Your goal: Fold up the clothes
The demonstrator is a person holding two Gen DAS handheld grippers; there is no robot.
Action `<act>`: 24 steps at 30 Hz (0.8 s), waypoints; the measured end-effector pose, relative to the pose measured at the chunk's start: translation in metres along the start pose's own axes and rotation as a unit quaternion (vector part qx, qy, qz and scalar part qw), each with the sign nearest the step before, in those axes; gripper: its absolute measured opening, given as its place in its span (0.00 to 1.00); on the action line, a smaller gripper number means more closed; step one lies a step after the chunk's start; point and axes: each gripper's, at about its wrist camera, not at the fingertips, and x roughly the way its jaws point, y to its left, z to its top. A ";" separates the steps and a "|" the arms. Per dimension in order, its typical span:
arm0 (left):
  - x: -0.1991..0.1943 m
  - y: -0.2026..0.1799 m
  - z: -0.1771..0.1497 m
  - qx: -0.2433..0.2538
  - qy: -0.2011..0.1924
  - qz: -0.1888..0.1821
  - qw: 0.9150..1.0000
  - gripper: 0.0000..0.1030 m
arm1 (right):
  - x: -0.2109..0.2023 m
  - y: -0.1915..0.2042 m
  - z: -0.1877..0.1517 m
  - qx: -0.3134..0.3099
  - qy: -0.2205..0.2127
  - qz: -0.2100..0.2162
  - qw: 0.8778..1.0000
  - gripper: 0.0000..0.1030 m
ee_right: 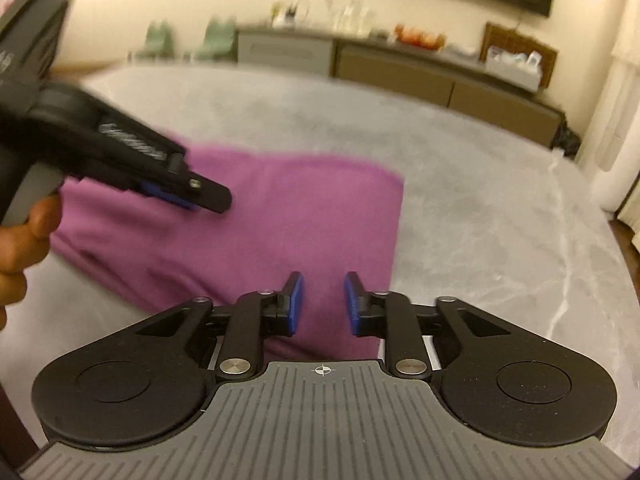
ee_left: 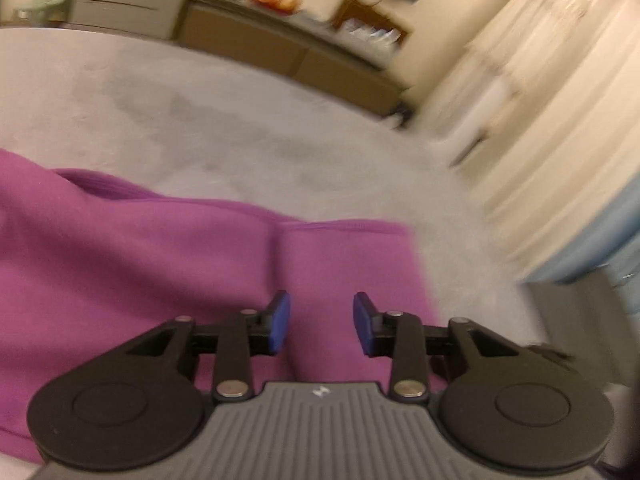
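Broadly, a grey marbled table [ee_right: 500,208] fills both views, and a purple garment [ee_right: 288,224] is laid flat on it, folded into a rough rectangle whose far right corner is seen near the table's middle. In the left wrist view the same garment [ee_left: 160,248] is spread from the left edge to just past the centre, with a soft crease running down it between the fingers. Beyond the table a long low sideboard [ee_right: 420,72] is seen against the wall, its top crowded with blurred items, and pale curtains [ee_left: 540,100] are hung at the right.

The left gripper [ee_left: 321,322] is held just above the cloth with its jaws parted and nothing caught between the blue pads [ee_left: 280,322]. In the right wrist view that gripper [ee_right: 192,198] is seen from the side over the garment's left part, gripped by a hand [ee_right: 24,248]. The right gripper [ee_right: 323,304] is poised over the garment's near right edge, jaws likewise parted and empty
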 end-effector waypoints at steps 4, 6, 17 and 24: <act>0.010 0.001 -0.021 0.039 0.024 0.001 0.999 0.16 | 0.002 0.007 -0.006 -0.020 -0.002 -0.004 1.000 0.34; 0.010 0.003 -0.023 0.045 0.027 0.007 0.999 0.16 | 0.001 0.001 0.000 0.004 0.003 0.000 1.000 0.37; 0.000 -0.029 0.030 0.079 0.001 0.022 0.997 0.80 | -0.020 0.007 0.012 0.046 -0.010 -0.035 0.998 0.07; -0.019 -0.008 0.052 0.050 -0.022 0.061 0.997 0.14 | -0.071 0.100 0.015 -0.040 -0.137 0.014 0.990 0.25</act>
